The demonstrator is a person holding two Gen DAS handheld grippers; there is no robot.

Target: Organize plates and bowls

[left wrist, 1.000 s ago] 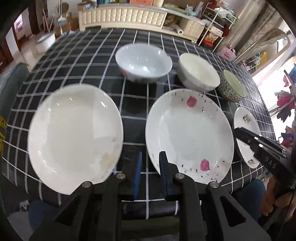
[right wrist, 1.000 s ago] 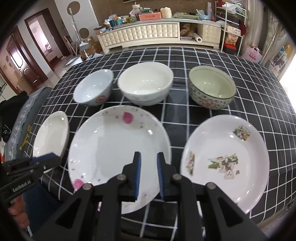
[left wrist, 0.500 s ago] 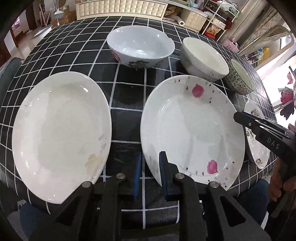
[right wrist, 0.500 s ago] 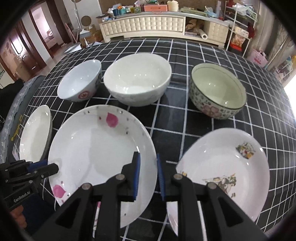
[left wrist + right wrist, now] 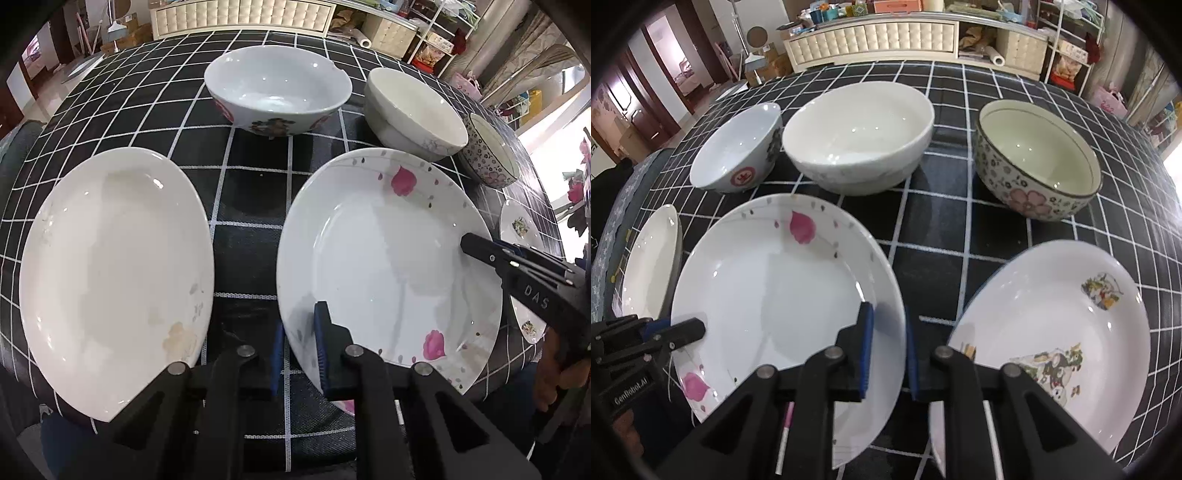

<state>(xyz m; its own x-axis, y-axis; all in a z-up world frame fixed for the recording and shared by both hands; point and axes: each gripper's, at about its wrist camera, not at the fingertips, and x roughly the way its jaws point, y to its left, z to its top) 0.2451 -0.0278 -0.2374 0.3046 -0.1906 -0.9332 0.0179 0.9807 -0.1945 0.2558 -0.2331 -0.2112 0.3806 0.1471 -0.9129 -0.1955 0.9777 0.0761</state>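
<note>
Both grippers straddle the rim of the petal plate (image 5: 388, 258), which lies at centre between the plain plate (image 5: 110, 273) at 9 o'clock and the picture plate (image 5: 1056, 332) at 3 o'clock, three bowls ranged at 12 o'clock. The left gripper (image 5: 299, 350) and right gripper (image 5: 888, 354) each stand slightly parted, one finger above the rim and one outside, neither visibly clamped. Judged step: a two-handed grasp; next, closing squarely before lifting.
</note>
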